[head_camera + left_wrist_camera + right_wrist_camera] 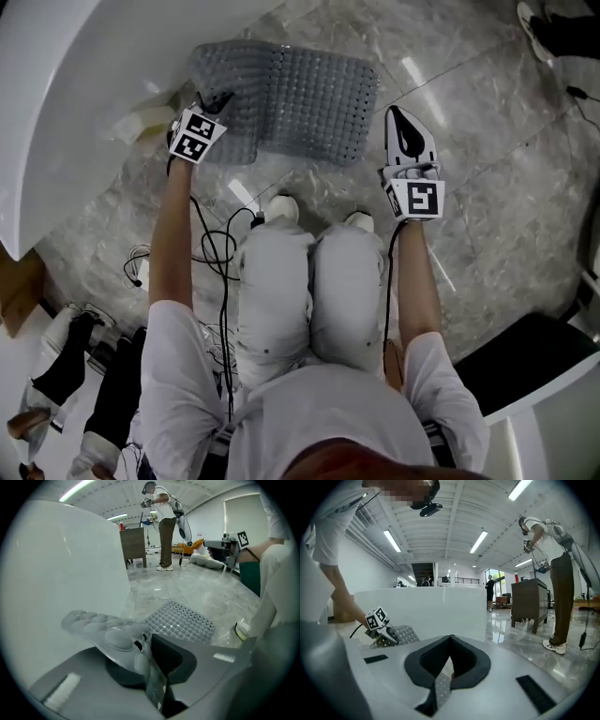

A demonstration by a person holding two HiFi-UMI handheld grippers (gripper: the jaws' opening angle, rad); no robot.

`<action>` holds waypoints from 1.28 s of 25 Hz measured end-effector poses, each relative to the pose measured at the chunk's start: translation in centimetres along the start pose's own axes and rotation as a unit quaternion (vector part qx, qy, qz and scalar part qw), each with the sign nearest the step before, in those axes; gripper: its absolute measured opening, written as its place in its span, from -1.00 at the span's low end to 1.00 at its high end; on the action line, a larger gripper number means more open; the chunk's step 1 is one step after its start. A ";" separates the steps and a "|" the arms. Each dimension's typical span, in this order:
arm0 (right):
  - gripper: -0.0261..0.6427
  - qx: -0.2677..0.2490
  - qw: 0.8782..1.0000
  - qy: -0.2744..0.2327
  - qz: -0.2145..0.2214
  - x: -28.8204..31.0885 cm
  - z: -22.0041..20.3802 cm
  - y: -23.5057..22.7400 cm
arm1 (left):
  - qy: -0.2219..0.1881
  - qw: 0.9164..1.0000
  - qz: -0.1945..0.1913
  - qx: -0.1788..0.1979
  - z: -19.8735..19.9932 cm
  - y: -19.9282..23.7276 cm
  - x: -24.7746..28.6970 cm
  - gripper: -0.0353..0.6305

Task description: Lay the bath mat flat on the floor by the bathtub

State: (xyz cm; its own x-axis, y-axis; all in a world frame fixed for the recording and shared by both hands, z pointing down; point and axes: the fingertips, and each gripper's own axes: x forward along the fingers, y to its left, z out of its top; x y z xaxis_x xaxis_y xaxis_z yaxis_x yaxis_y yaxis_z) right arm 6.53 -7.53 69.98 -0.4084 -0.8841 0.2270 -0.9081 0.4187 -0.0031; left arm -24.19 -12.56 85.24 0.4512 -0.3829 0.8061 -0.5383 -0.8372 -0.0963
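**Mostly flat, one end pinched**

We see the grey bath mat [300, 94] spread on the marble floor [487, 141], just beside the white bathtub [84, 84]. Most of it lies flat. Its left end curls up off the floor next to the tub wall, and our left claw [145, 641] is clamped on that raised edge. Our right claw [405, 127] hovers just beside the mat's right edge, jaws together with nothing between them.

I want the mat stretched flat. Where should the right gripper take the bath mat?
Probably the right short edge of the bath mat, sliding in low from the right: that end lies flat on the floor beside the right gripper, opposite the raised left end pinched by the left gripper.
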 end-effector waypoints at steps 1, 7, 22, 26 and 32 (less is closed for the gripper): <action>-0.92 -0.002 1.000 -0.005 0.005 0.4 -0.9 0.0 | 0.003 1.000 0.001 -0.003 -0.7 0.5 0.1 -0.79; -0.92 -0.012 0.999 -0.042 0.026 2.3 -4.8 0.0 | 0.085 0.995 -0.026 0.049 -6.0 2.7 -0.9 -0.80; -0.92 -0.029 0.997 -0.066 0.028 1.8 -10.8 1.6 | 0.169 0.970 0.161 0.072 -15.2 9.1 4.1 -0.71; -0.92 -0.027 0.998 -0.053 0.018 1.7 -12.8 2.3 | 0.166 0.966 0.187 0.065 -15.9 10.6 5.1 -0.64; -0.92 -0.027 0.998 -0.047 -0.015 2.3 -13.8 2.0 | 0.103 0.966 0.235 0.025 -15.3 12.5 4.5 0.05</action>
State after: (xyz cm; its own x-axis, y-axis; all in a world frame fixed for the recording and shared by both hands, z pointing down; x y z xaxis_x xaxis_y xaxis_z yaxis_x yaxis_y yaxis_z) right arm 5.00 -5.88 83.95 -0.3900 -0.9109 0.1346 -0.9148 0.3999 0.0560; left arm -39.74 -18.81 96.59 0.0117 -0.6435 0.7653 -0.6120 -0.6099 -0.5035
